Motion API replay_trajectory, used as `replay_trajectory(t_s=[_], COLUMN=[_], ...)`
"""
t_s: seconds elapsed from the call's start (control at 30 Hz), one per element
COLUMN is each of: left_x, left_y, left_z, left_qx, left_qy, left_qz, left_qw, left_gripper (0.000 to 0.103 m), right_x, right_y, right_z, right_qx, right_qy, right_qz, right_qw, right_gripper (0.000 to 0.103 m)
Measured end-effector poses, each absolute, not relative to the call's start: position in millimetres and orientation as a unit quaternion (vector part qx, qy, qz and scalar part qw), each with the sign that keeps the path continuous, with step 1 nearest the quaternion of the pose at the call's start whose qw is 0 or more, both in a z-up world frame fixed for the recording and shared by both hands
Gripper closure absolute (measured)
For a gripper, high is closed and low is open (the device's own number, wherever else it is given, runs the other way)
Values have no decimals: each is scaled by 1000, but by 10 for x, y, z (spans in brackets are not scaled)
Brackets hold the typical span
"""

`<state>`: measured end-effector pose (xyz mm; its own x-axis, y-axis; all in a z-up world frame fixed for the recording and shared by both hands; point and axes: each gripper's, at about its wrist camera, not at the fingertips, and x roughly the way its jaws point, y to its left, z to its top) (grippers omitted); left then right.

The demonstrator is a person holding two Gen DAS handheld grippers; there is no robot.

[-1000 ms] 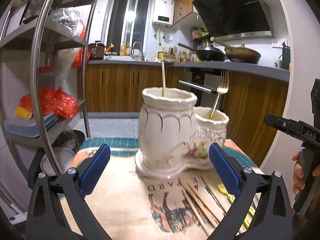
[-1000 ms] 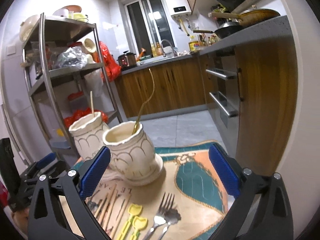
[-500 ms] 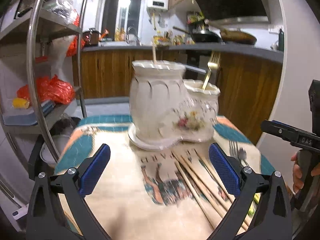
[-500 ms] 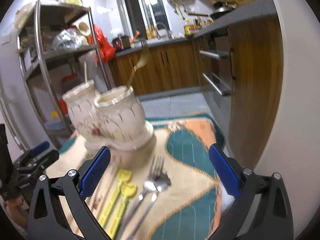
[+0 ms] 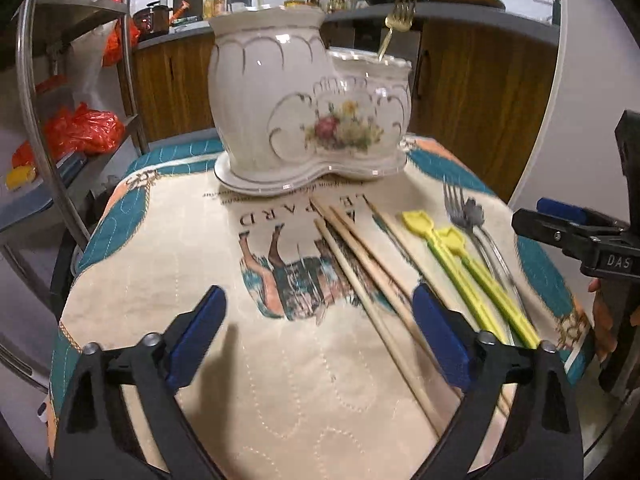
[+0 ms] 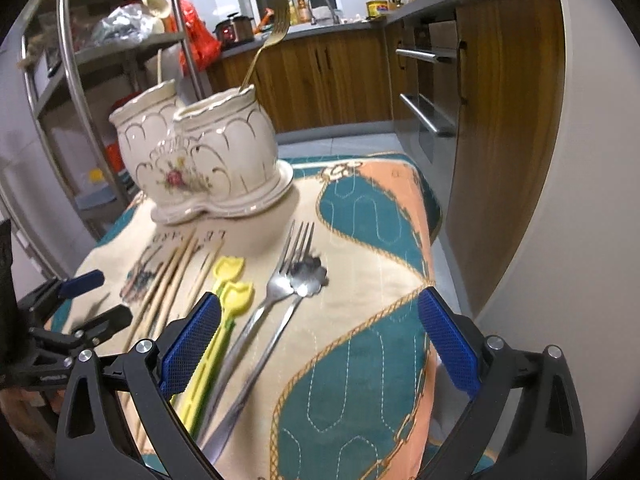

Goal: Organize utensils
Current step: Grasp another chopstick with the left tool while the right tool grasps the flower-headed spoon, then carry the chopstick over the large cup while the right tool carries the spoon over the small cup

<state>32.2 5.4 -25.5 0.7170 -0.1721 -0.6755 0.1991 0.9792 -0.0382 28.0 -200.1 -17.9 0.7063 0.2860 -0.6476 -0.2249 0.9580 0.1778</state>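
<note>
Utensil sorting barely begun: both hand-held grippers empty above the table.

The left hand-held gripper [image 5: 316, 344] hung with its fingers spread wide and nothing between them; the wooden chopsticks [image 5: 360, 264] lay just ahead of it, toward its right finger. The right hand-held gripper [image 6: 318, 338] was likewise apart and empty, with the yellow spoons [image 6: 228, 292], silver fork [image 6: 276, 280] and silver spoon [image 6: 306, 280] directly before it on the patterned cloth [image 6: 380, 280]. Farther ahead, the double ceramic holder [image 5: 308, 108] held only a gold fork [image 5: 396, 12] and one chopstick [image 6: 161, 65]; everything else remained to be loaded.
</note>
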Motion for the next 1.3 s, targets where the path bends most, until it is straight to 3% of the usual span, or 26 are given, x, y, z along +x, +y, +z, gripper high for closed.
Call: replay_trajectory(t_s=[0.17, 0.33, 0.37, 0.43, 0.5, 0.73, 1.0, 1.3], left_x=[322, 286, 291, 297, 305, 350, 412, 529], left_y=[21, -36, -41, -59, -100, -177, 64, 136], left_z=[-320, -340, -339, -332, -316, -295, -242, -236], left_qx=[24, 47, 49, 53, 62, 105, 117, 93], left_qy=[383, 385, 385, 387, 390, 412, 435, 456], left_qz=[-112, -119, -120, -127, -136, -161, -153, -167], left_qw=[917, 914, 914, 912, 908, 891, 879, 869], left_gripper=[33, 53, 56, 72, 82, 93, 97, 97], right_x=[264, 258, 259, 263, 281, 364, 354, 508], right_y=[-1944, -1842, -1822, -1774, -1738, -1749, -1893, -1879], right_z=[-248, -305, -311, -310, -305, -258, -215, -205], right_qx=[30, 15, 11, -2, -16, -52, -104, -97], right_qy=[375, 399, 403, 410, 418, 452, 475, 496], right_qz=[147, 162, 164, 164, 161, 184, 179, 178], right_qw=[915, 902, 900, 897, 894, 871, 855, 844], right_gripper=[12, 52, 55, 66, 69, 92, 99, 90])
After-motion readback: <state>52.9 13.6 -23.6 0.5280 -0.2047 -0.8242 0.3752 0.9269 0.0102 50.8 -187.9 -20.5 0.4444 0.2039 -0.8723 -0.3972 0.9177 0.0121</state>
